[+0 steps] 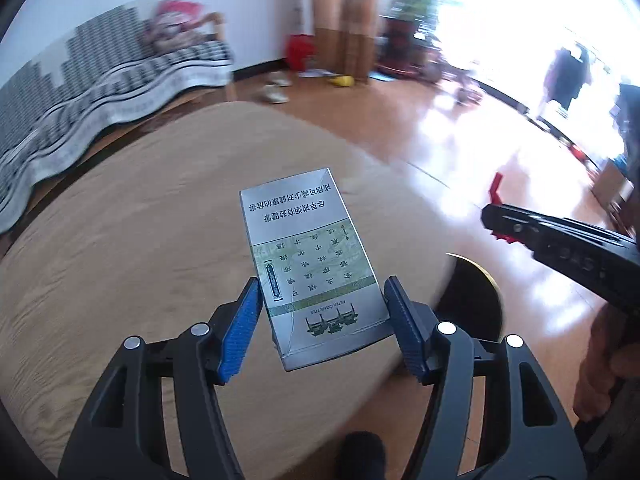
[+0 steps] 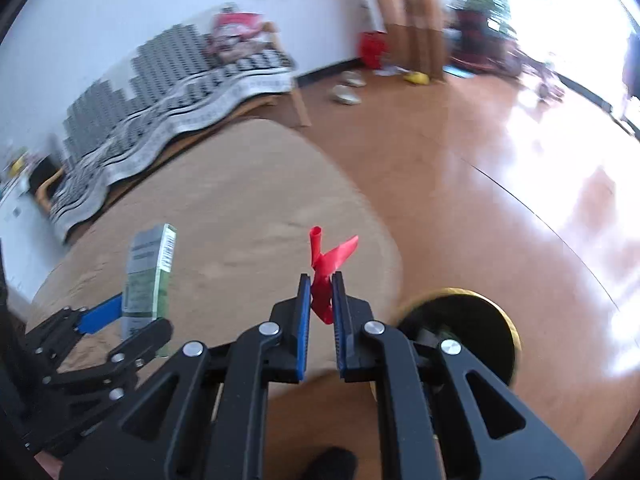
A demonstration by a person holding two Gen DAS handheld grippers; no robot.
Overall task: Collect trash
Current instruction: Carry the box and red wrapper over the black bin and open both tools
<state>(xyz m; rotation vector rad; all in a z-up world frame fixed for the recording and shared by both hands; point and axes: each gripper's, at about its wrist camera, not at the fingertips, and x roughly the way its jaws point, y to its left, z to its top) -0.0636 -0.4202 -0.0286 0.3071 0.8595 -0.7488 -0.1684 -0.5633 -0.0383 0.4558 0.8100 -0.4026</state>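
Two claws loaded above the table (image 1: 120, 240): left claw (image 1: 320, 320) clamps cigarette pack (image 1: 312, 264); right claw (image 2: 321, 304) pinches red wrapper (image 2: 326, 268); keep both squeezed until over the black bin (image 2: 472, 328).

Black claws (image 2: 320, 300), blue ribbed pads (image 1: 240, 332)

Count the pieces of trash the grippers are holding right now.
2. A cigarette pack is clamped in the left gripper; a red wrapper scrap is pinched in the right gripper. More may lie unseen.
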